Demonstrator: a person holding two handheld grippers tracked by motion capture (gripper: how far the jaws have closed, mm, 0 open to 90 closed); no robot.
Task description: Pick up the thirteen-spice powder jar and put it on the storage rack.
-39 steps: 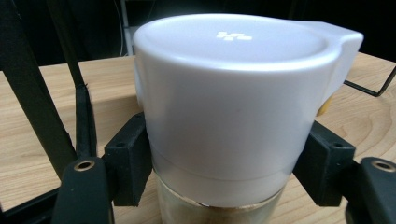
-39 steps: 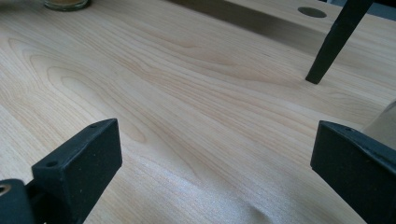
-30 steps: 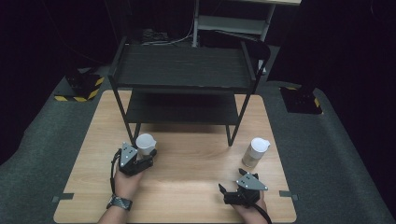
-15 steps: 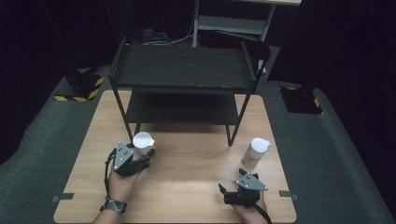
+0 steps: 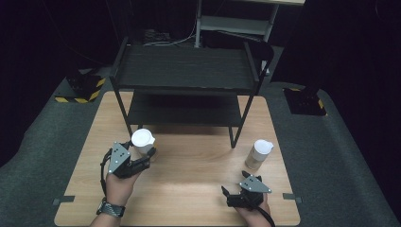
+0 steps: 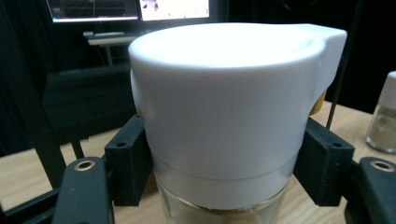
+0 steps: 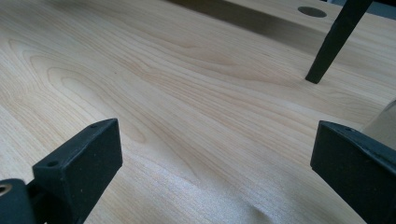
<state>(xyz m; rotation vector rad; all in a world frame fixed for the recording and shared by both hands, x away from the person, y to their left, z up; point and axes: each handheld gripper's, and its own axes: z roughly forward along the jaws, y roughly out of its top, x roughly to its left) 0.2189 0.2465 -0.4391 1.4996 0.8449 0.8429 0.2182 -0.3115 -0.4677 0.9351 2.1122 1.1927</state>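
Note:
A glass jar with a white flip-top cap is clamped between the pads of my left gripper, just below the cap, and hangs slightly above the wooden table at front left. In the left gripper view the jar stands upright and close, with my left gripper shut on it from both sides. My right gripper rests near the front right edge, pointing left. In its own view my right gripper is wide open over bare wood. A second white-capped jar stands just behind it.
A black two-tier metal rack stands across the back half of the table, its front legs reaching toward the middle. The second jar appears far off in the left gripper view. Dark grey floor surrounds the table.
My left gripper has lifted the jar off the table and drifted slightly left. The right gripper and the second jar have stayed in place.

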